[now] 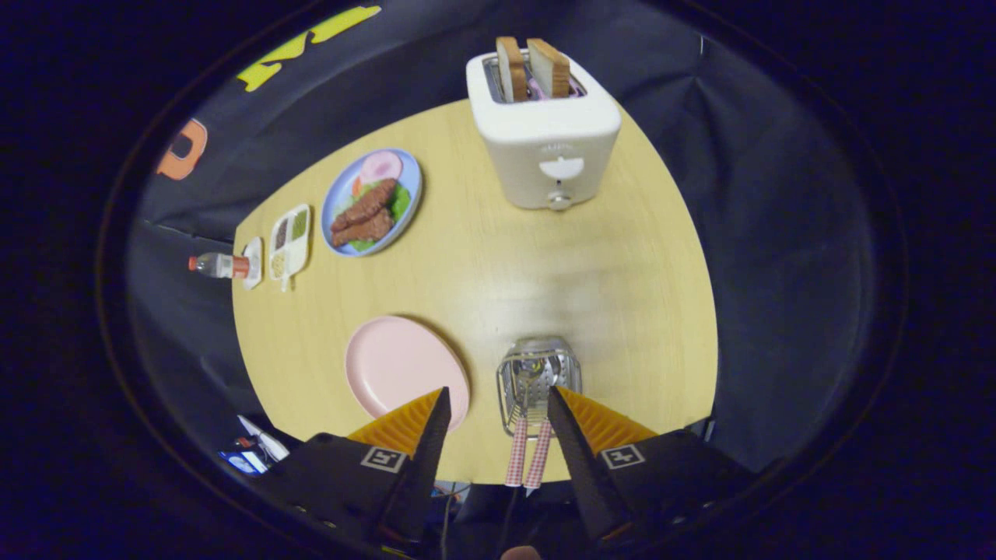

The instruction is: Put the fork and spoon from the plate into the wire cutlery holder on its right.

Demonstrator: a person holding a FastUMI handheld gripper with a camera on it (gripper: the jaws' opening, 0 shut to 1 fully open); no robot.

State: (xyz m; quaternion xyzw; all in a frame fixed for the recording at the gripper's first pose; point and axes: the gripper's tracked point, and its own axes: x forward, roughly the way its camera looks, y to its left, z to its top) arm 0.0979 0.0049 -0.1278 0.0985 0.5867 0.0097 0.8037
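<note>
The wire cutlery holder (539, 376) stands on the table just right of the pink plate (397, 364). Two utensils with red-and-white checked handles, the fork (517, 453) and the spoon (538, 459), stand in the holder with their heads down and their handles leaning toward me. The plate's surface is bare. My gripper (496, 400) hangs above the table's near edge, open, with a wide gap between its fingers. The checked handles rise in that gap, close to the right finger, and neither finger touches them.
A white toaster (543, 132) with two bread slices stands at the table's far side. A blue plate of food (372, 201), a small divided tray (289, 239) and a bottle (220, 265) sit far left. The round wooden table (607, 295) ends close behind the holder.
</note>
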